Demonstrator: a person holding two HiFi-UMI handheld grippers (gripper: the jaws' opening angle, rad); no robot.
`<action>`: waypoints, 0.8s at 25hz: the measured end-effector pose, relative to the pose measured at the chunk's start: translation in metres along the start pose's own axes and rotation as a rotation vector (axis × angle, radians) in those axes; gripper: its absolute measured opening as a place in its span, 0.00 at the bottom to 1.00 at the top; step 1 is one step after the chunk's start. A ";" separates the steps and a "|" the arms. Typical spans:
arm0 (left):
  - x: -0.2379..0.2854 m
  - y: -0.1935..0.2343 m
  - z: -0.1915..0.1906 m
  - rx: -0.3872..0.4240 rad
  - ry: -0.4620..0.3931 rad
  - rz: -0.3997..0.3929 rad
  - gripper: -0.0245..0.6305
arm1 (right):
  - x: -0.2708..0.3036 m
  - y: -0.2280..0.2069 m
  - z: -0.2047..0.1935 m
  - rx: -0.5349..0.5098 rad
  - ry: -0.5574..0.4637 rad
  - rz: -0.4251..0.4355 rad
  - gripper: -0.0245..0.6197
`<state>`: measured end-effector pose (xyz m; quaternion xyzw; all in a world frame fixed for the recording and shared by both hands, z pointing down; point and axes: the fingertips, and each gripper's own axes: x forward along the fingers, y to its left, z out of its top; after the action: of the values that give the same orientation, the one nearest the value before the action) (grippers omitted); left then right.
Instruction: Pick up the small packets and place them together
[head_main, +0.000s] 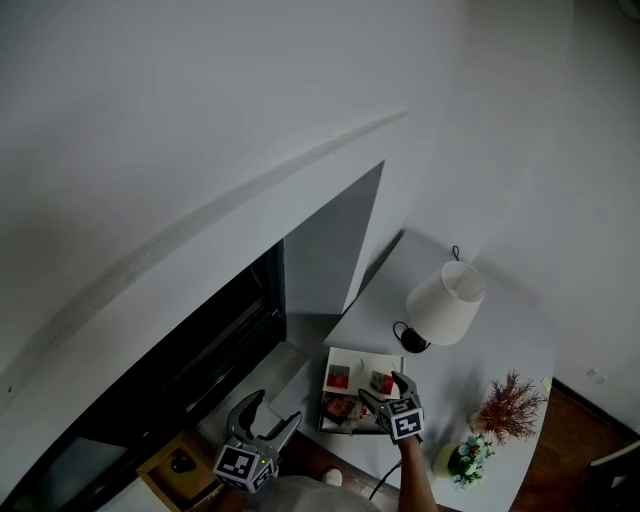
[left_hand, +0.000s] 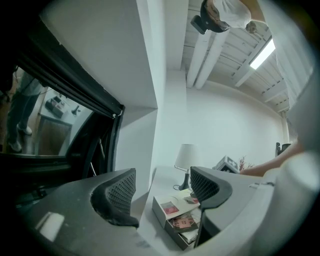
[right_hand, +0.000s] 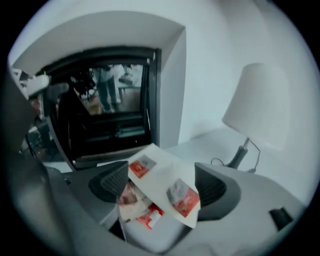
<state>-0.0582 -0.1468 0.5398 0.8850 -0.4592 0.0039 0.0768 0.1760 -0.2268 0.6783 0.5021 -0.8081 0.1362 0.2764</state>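
The left gripper (head_main: 277, 405) is being held left of the white box (head_main: 352, 356), jaws apart and empty. Small red packets (head_main: 338, 378) are lying on and inside the box. The right gripper (head_main: 383, 386) is being held over the box, jaws wide, gripping nothing. A table lamp (head_main: 445, 302) is standing right of the box.

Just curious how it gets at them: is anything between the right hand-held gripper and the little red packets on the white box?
Nothing visible. The right hand-held gripper hangs open over the white box, and the red packets lie uncovered straight ahead of its jaws. The lamp stands apart, beyond the box.
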 end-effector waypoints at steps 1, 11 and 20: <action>0.003 -0.002 0.001 -0.001 -0.005 -0.010 0.55 | -0.020 0.007 0.023 0.032 -0.126 0.021 0.70; 0.027 -0.024 0.031 0.062 -0.074 -0.097 0.53 | -0.156 0.022 0.090 0.039 -0.606 -0.143 0.53; 0.036 -0.044 0.032 0.074 -0.067 -0.145 0.53 | -0.166 0.029 0.094 0.027 -0.623 -0.116 0.53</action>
<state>-0.0036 -0.1557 0.5048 0.9177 -0.3959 -0.0145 0.0287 0.1782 -0.1387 0.5067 0.5686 -0.8219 -0.0296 0.0163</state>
